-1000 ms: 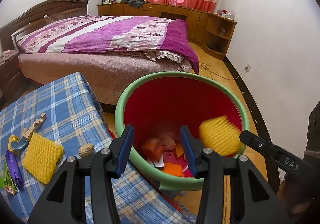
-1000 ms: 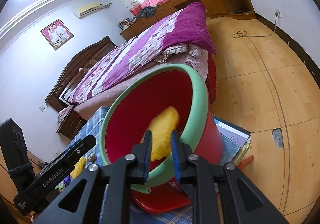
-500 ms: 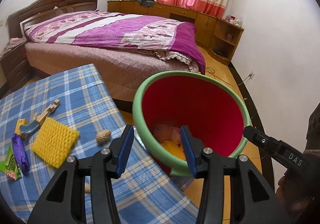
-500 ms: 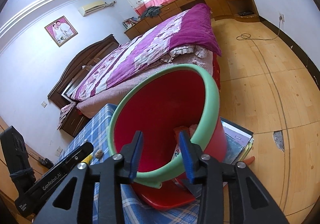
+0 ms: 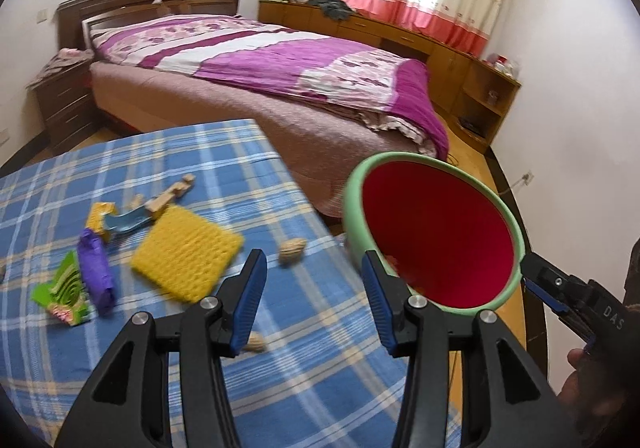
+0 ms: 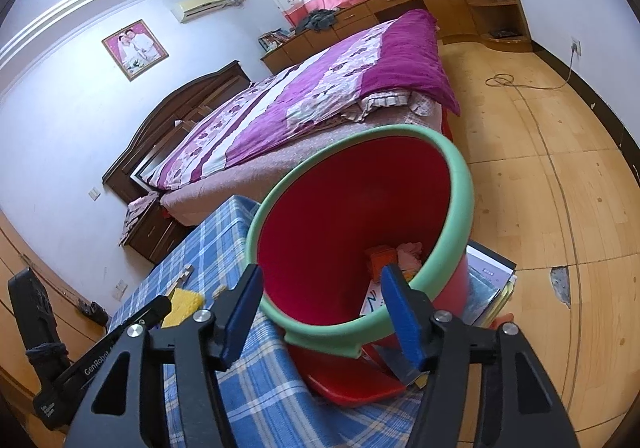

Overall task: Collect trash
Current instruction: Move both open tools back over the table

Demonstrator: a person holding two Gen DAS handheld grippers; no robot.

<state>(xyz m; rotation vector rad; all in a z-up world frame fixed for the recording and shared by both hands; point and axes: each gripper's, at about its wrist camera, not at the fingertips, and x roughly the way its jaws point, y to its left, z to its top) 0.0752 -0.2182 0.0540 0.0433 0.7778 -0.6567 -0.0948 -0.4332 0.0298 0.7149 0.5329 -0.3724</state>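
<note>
Now we have both tools free above the checked tablecloth (image 5: 120,175), and the next piece of trash has to be chosen. Our left gripper (image 5: 316,304) hangs partly open with nothing between its blue pads, pointing down at the cloth between the litter and the red bin (image 5: 440,240). Our right gripper (image 6: 324,312) is over the bin's green rim, its jaws opening and bare; scraps already lie at the bottom of the bin.

What remains sits on the cloth to the left of the bin: a yellow foam net sleeve (image 5: 186,254) lying flat, a peanut shell (image 5: 292,250) just beside it toward the bin, a second shell (image 5: 254,346) close under the left pads, a purple wrapper (image 5: 96,274), a green packet (image 5: 64,290) and some small wooden and blue bits (image 5: 160,201) farther off.

The foam sleeve looks like the sensible target for the left tool. It is soft and flat, so we should widen the jaws first, come down over one edge rather than the middle, and pinch only foam, not the cloth beneath. We judge the shells harder: small, round and likely to skid, so we should close on them slowly and squarely.
</note>
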